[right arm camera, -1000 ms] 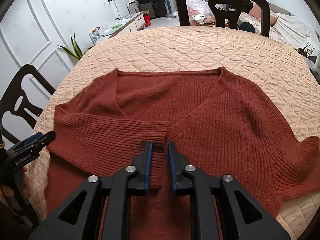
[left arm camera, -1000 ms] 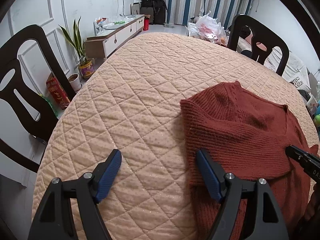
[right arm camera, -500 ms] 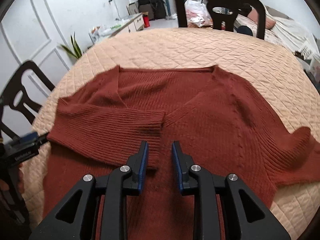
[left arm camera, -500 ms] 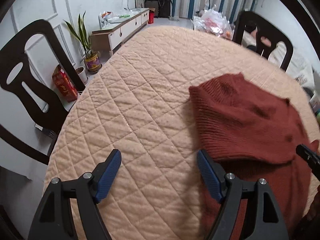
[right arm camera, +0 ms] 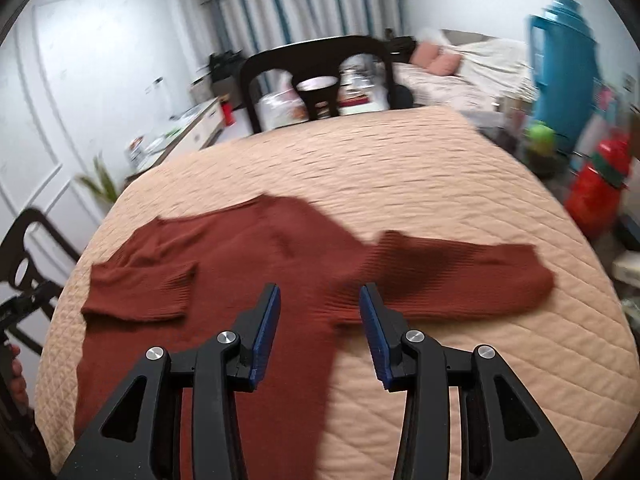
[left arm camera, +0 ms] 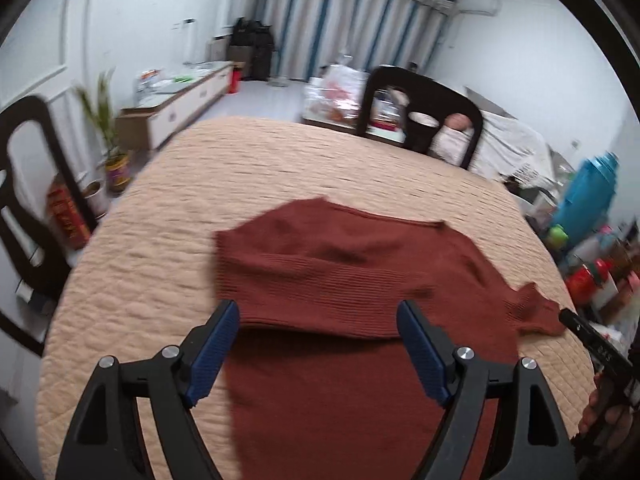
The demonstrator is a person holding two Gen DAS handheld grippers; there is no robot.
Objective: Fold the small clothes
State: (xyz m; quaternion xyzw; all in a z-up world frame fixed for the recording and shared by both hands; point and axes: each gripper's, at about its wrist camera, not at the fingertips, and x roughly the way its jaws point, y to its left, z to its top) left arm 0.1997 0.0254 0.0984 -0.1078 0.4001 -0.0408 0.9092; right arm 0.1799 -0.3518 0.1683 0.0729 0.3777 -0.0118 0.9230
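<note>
Lying flat, sweater (right arm camera: 256, 264) runs neckline-far, hem-near; both grippers' fingers (right arm camera: 267, 320) (left arm camera: 218, 340) hover apart, empty, right's just widening.

Left gripper (left arm camera: 318, 342) jaws wide, nothing gripped. Right gripper (right arm camera: 319, 322) jaws just been opening, nothing between, both angled down.

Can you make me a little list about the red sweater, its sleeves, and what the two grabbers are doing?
garment: rust-red knit sweater, flat on the quilted table cover
left sleeve: folded across the body
right sleeve: stretched out sideways, not folded
left gripper: open, holding nothing, over the sweater
right gripper: open, jaws just opening, holding nothing
background: dark chair
</note>
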